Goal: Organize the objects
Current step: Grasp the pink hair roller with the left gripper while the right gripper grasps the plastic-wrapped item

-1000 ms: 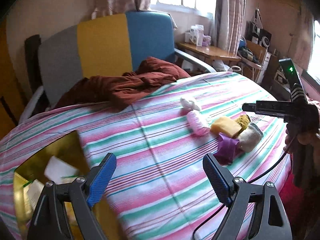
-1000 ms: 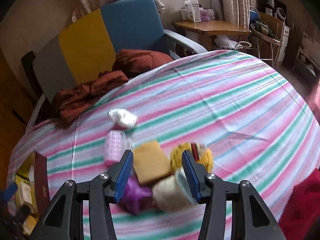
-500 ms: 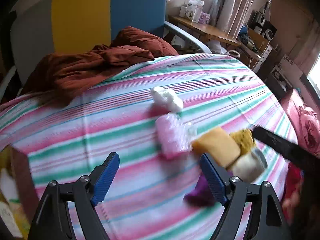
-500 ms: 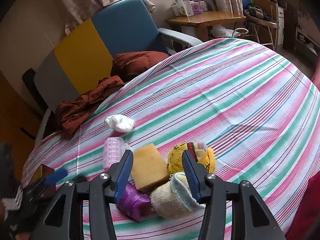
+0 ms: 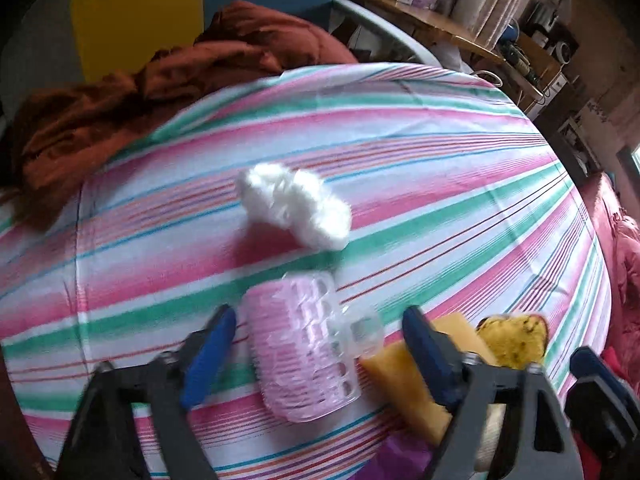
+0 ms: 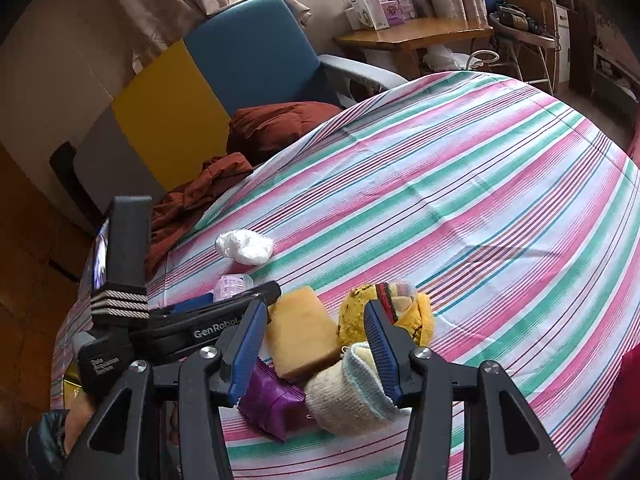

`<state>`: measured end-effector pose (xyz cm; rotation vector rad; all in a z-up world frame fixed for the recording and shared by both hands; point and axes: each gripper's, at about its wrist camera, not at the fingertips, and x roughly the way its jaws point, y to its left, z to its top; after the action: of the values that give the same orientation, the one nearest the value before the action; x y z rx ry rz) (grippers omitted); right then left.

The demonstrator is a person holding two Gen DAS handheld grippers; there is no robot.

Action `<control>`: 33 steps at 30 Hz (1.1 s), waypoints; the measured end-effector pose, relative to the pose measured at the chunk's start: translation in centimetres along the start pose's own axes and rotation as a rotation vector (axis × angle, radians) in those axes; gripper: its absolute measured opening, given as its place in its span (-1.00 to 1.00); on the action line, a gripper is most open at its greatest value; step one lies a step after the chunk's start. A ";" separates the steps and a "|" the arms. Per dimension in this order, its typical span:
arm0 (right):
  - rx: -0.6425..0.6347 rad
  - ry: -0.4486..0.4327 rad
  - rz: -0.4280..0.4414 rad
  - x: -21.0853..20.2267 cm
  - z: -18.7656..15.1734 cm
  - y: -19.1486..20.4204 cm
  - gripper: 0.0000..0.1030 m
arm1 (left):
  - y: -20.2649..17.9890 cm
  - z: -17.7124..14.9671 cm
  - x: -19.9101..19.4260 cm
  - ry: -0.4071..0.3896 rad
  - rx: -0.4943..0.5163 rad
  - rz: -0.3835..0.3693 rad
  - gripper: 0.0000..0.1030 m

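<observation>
A pink plastic hair roller (image 5: 304,344) lies on the striped cloth (image 5: 440,168), between the open jaws of my left gripper (image 5: 320,340). A white fluffy wad (image 5: 296,208) lies just beyond it. A yellow sponge (image 6: 300,330), a yellow pouch (image 6: 404,312), a cream sock (image 6: 348,392) and a purple packet (image 6: 272,400) sit in a cluster. My right gripper (image 6: 316,344) is open and empty, hovering over that cluster. The left gripper's body (image 6: 180,320) hides most of the roller (image 6: 232,284) in the right wrist view.
A dark red blanket (image 5: 120,92) lies at the far left edge of the table, against a grey, yellow and blue armchair (image 6: 224,68). A wooden side table (image 6: 412,36) with boxes stands behind. A gold box corner (image 6: 72,384) shows at the left.
My left gripper has moved right and forward, from beside the gold box to around the pink roller. The right gripper has stayed over the cluster, rising slightly.
</observation>
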<state>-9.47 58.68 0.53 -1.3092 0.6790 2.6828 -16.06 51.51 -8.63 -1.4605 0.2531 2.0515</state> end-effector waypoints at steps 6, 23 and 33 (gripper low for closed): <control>-0.024 0.001 -0.017 0.1 -0.2 0.4 0.00 | 2.9 -2.9 -1.9 -0.049 -0.008 -0.028 0.25; -0.368 0.151 -0.018 7.0 1.7 9.4 0.01 | 8.3 -13.4 -7.7 -0.105 -0.083 -0.038 0.26; -0.482 0.221 -0.158 16.1 4.2 12.7 -0.02 | 8.8 -13.1 -7.6 -0.112 -0.131 -0.092 0.26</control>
<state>-26.06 47.11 -5.03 -1.6968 -0.0775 2.6877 -9.06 35.41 -8.33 -1.4002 0.0060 2.0993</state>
